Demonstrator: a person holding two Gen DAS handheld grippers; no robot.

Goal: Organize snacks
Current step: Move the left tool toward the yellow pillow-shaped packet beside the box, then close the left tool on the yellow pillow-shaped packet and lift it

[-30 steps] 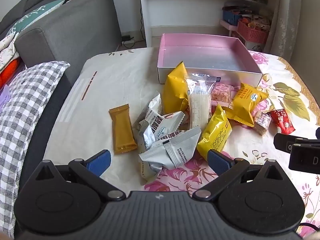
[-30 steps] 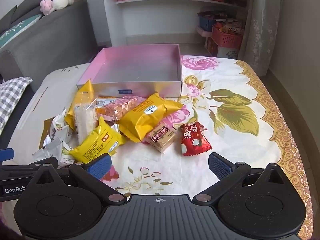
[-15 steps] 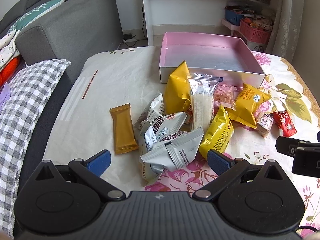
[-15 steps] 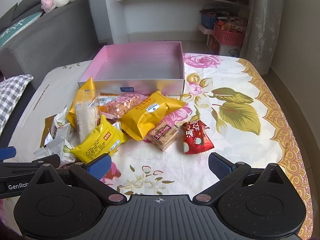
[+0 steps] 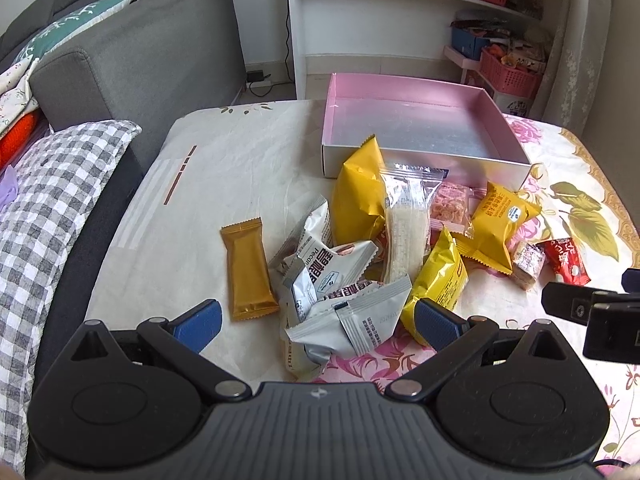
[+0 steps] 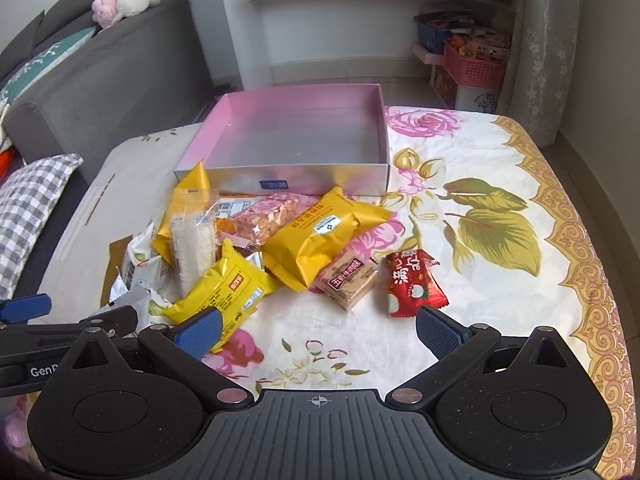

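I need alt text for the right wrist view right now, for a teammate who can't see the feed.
The open right gripper hovers over a floral tablecloth, jaws wide apart and holding nothing. Ahead lie loose snacks: a red packet, a brown wafer pack and yellow bags. Behind them sits an empty pink box.

Glossy foil snack wrappers (image 5: 352, 312), a clear crinkled plastic sleeve (image 5: 406, 224), a shallow card box (image 6: 344, 174) with pink matt walls and silvery sheen inside, soft printed floral cloth (image 6: 492, 216), matt black plastic grippers with ribbed blue pads (image 6: 198, 330), grey woven sofa fabric (image 5: 132, 60).
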